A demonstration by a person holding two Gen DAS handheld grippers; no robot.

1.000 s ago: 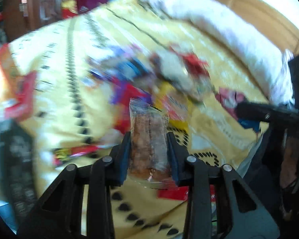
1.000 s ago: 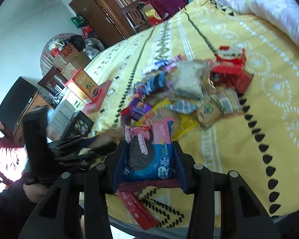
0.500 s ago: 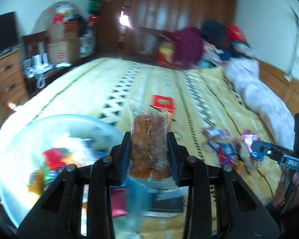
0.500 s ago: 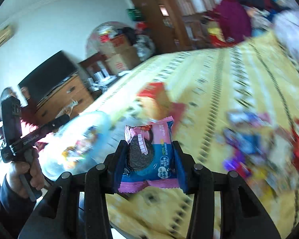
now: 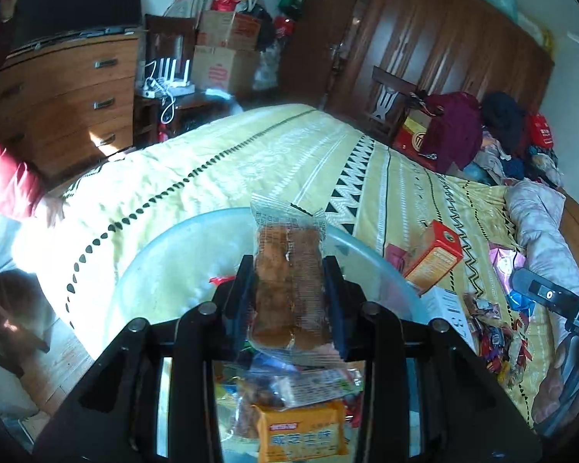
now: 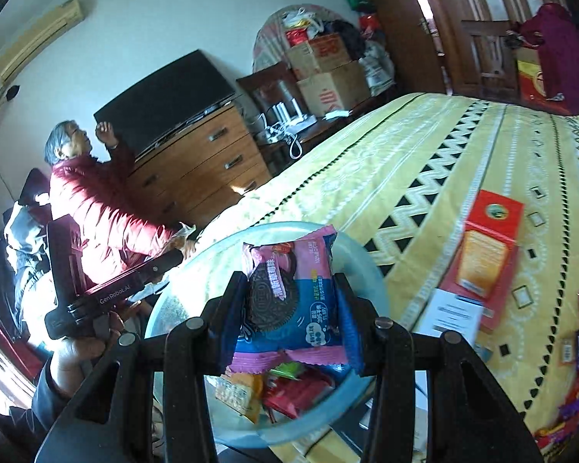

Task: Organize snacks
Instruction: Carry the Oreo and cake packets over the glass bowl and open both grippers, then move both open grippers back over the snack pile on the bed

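My left gripper (image 5: 289,293) is shut on a clear-wrapped brown cake (image 5: 287,289), held over a pale blue plastic bowl (image 5: 370,250) that holds several snack packs, among them an orange one (image 5: 303,434). My right gripper (image 6: 291,301) is shut on a pink and blue cookie pack (image 6: 293,301) above the same bowl (image 6: 366,270), where an orange pack (image 6: 239,389) and a red one (image 6: 301,391) lie. The left gripper's handle (image 6: 108,297) shows at the left of the right wrist view, in a hand.
The bowl sits at the corner of a yellow patterned bed (image 6: 424,162). An orange-red box (image 6: 486,247) and a white box (image 6: 453,314) lie beside it. A heap of loose snacks (image 5: 494,335) lies further right. A person in a red jacket (image 6: 96,208) stands by a wooden dresser (image 6: 204,162).
Both grippers swung away from the snack heap on the bed, each keeping its pack, and now hang over the blue bowl at the bed's corner.
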